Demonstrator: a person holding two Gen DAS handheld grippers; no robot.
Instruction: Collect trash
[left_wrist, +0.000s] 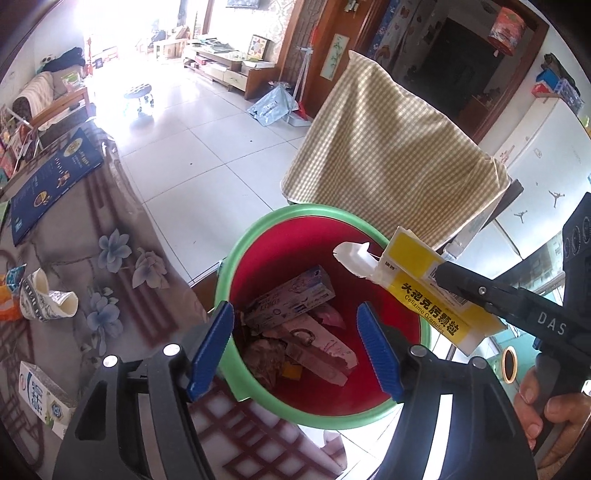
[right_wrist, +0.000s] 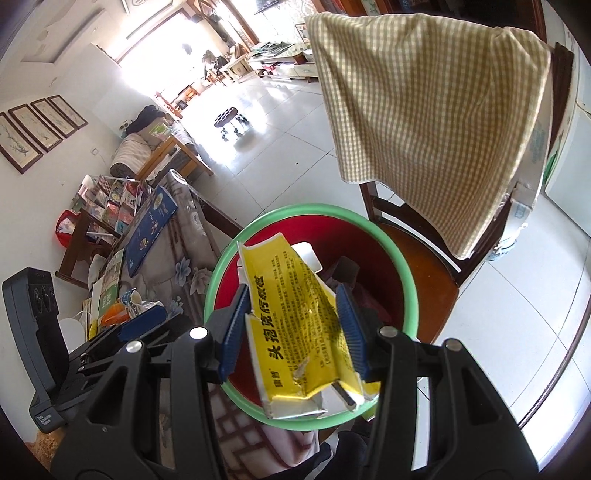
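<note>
While the right hand-held gripper (right_wrist: 295, 325) pinches the yellow medicine box (right_wrist: 295, 321) above the green-rimmed bin (left_wrist: 258, 236), the left hand-held gripper (left_wrist: 295, 347) gapes empty; chair cloth (left_wrist: 391, 147) crowds twelve o'clock, table (left_wrist: 122, 221) nine.

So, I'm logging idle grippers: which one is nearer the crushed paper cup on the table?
Left. The left gripper hangs open over the bin, beside the crushed paper cup; the right gripper holds the yellow box farther off.

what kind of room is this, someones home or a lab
Most likely a lived-in home, an open living and dining area: a sofa under framed pictures, a low TV cabinet across the tiled floor, and a cloth-draped wooden chair.
</note>
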